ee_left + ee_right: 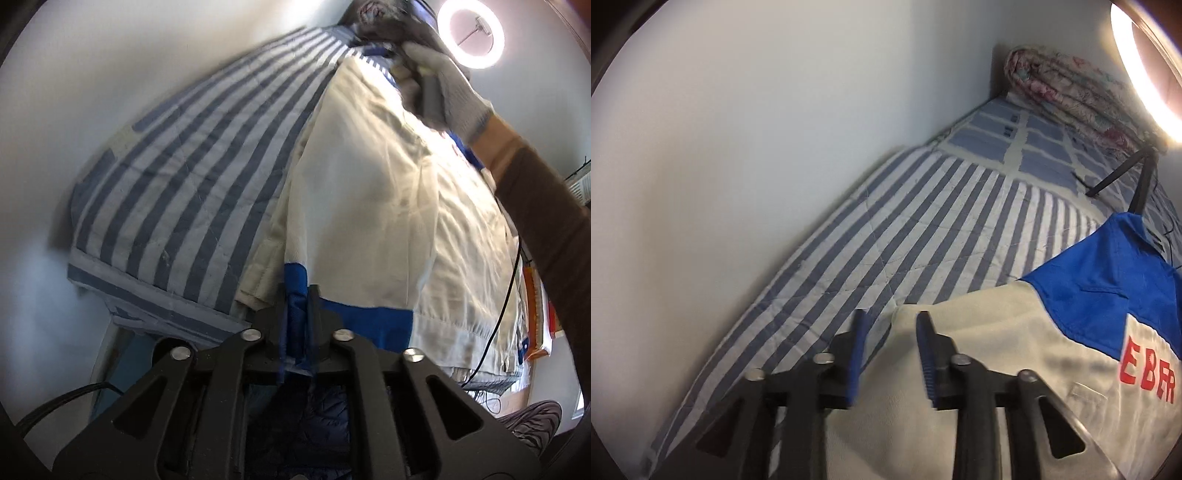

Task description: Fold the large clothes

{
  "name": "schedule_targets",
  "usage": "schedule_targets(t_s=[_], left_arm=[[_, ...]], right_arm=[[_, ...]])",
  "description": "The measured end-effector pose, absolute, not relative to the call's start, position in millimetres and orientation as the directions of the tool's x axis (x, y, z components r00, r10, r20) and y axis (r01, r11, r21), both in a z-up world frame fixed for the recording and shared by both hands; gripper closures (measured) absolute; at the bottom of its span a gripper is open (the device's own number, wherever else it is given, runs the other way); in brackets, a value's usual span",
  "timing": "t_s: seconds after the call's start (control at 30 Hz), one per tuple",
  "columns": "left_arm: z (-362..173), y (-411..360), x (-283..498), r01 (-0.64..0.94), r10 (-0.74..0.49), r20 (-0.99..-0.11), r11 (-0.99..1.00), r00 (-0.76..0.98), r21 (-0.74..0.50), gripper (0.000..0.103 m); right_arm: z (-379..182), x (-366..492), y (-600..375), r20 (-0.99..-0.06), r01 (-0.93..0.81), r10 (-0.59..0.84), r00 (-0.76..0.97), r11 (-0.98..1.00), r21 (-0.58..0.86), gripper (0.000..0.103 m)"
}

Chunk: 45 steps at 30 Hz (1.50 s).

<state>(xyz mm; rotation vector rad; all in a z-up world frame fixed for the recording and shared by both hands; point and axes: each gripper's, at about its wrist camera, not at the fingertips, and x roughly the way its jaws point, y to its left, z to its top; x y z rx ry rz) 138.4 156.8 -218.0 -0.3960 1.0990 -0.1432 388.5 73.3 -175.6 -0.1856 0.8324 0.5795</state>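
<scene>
Left gripper point(297, 295) clamped on the cream jacket's point(388, 192) blue hem band point(365, 321), pinning that corner for folding. Right gripper point(892, 325) parted, empty, poised over the jacket edge on the striped quilt point(886, 221).

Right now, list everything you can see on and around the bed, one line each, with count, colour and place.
Garment: one, cream with blue panels and red letters, spread on the bed's right part.
Bedcover: one, blue and white stripes, over the bed along the wall.
Rolled quilt: one, floral pink, at the far end of the bed.
Ring light: one, white and lit, on a black tripod at the far end.
Cable: one, black, hanging across the garment's right side.
Left gripper: one, black, blue fabric of the garment between its fingers.
Right gripper: one, black with blue pads, open over the cream edge.
Gloved hand: one, grey glove, dark sleeve, holding the right gripper.
</scene>
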Motion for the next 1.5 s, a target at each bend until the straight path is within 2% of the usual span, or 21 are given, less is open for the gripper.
schedule_targets(t_s=[0.03,0.07,0.1,0.17,0.27,0.43,0.6,0.8,0.97,1.03,1.1,1.2,1.37,1.43,1.5], left_arm=[[-214,161,137,-0.084,-0.307,-0.828,0.918,0.470,-0.388,0.077],[-211,165,136,-0.091,-0.308,-0.818,0.913,0.485,-0.397,0.061],[-207,170,134,-0.098,-0.316,-0.803,0.903,0.506,-0.417,0.055],[-201,177,135,-0.109,-0.330,-0.784,0.888,0.525,-0.447,0.055],[-199,185,139,-0.117,-0.332,-0.780,0.883,0.530,-0.454,0.054],[-220,190,150,-0.161,-0.384,-0.795,0.848,0.469,-0.505,0.053],[-238,190,158,-0.195,-0.425,-0.807,0.823,0.411,-0.533,0.053],[-250,207,160,-0.250,-0.472,-0.781,0.765,0.409,-0.593,0.053],[-249,199,164,-0.211,-0.454,-0.790,0.796,0.411,-0.567,0.053],[-248,196,164,-0.200,-0.442,-0.797,0.809,0.411,-0.552,0.058],[-250,190,165,-0.193,-0.438,-0.804,0.818,0.403,-0.542,0.080],[-247,182,165,-0.188,-0.423,-0.808,0.828,0.409,-0.529,0.086],[-229,171,163,-0.144,-0.414,-0.792,0.841,0.448,-0.521,0.088],[-220,164,161,-0.116,-0.402,-0.788,0.855,0.466,-0.505,0.089],[-211,155,161,-0.086,-0.382,-0.788,0.875,0.483,-0.477,0.089]], right_arm=[[-168,382,60,-0.725,-0.542,0.415,0.549,0.838,0.069,0.075],[-163,376,45,-0.711,-0.524,0.407,0.574,0.849,0.063,0.075],[-160,372,31,-0.710,-0.496,0.372,0.598,0.868,0.036,0.076],[-162,365,5,-0.728,-0.453,0.320,0.607,0.892,0.014,0.076],[-180,356,-22,-0.771,-0.456,0.320,0.550,0.889,0.043,0.076],[-224,339,-26,-0.820,-0.501,0.275,0.502,0.865,-0.016,0.076],[-251,326,-24,-0.820,-0.504,0.236,0.521,0.861,-0.072,0.076],[-218,297,-56,-0.798,-0.505,0.367,0.478,0.858,0.093,0.076],[-195,245,-73,-0.769,-0.566,0.459,0.444,0.809,0.157,0.075],[-194,221,-73,-0.765,-0.596,0.499,0.407,0.780,0.191,0.075],[-197,199,-67,-0.773,-0.629,0.511,0.376,0.753,0.192,0.075],[-215,171,-55,-0.800,-0.666,0.497,0.335,0.726,0.172,0.075],[-258,146,-39,-0.858,-0.674,0.397,0.325,0.734,0.084,0.075],[-261,141,-38,-0.855,-0.678,0.384,0.348,0.733,0.054,0.075],[-256,141,-40,-0.857,-0.675,0.406,0.318,0.732,0.097,0.070]])
